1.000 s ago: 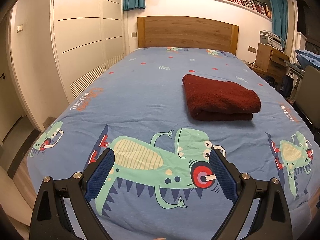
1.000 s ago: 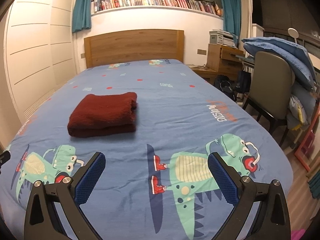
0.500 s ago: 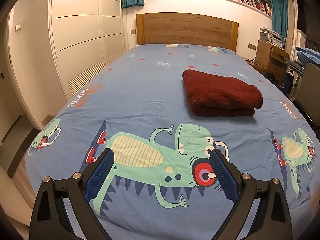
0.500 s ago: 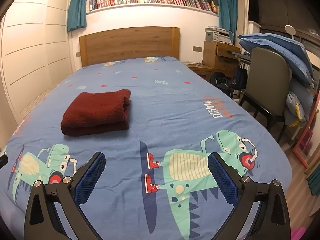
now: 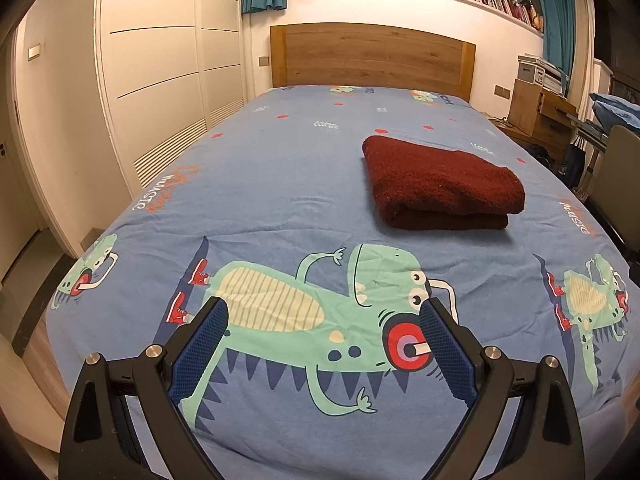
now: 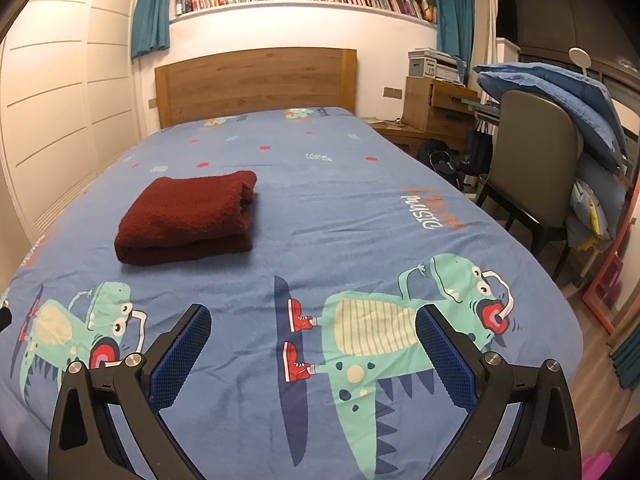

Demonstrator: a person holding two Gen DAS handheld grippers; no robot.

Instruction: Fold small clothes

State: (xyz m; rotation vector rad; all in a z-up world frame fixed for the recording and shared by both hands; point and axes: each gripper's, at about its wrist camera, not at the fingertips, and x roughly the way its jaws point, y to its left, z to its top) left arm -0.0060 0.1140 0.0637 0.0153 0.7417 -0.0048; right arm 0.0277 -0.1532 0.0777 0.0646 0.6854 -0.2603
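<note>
A dark red fleecy garment lies folded in a neat rectangle on the blue dinosaur-print bed sheet. It also shows in the right wrist view, left of centre. My left gripper is open and empty, held above the foot of the bed, well short of the garment. My right gripper is open and empty, also above the foot of the bed, to the right of the garment.
A wooden headboard stands at the far end. White wardrobe doors line the left side. A chair draped with blue bedding and a wooden desk stand right of the bed.
Both grippers have drifted slightly, so the garment sits a little lower and nearer in both views. The garment itself has not moved. Both grippers stay open.
</note>
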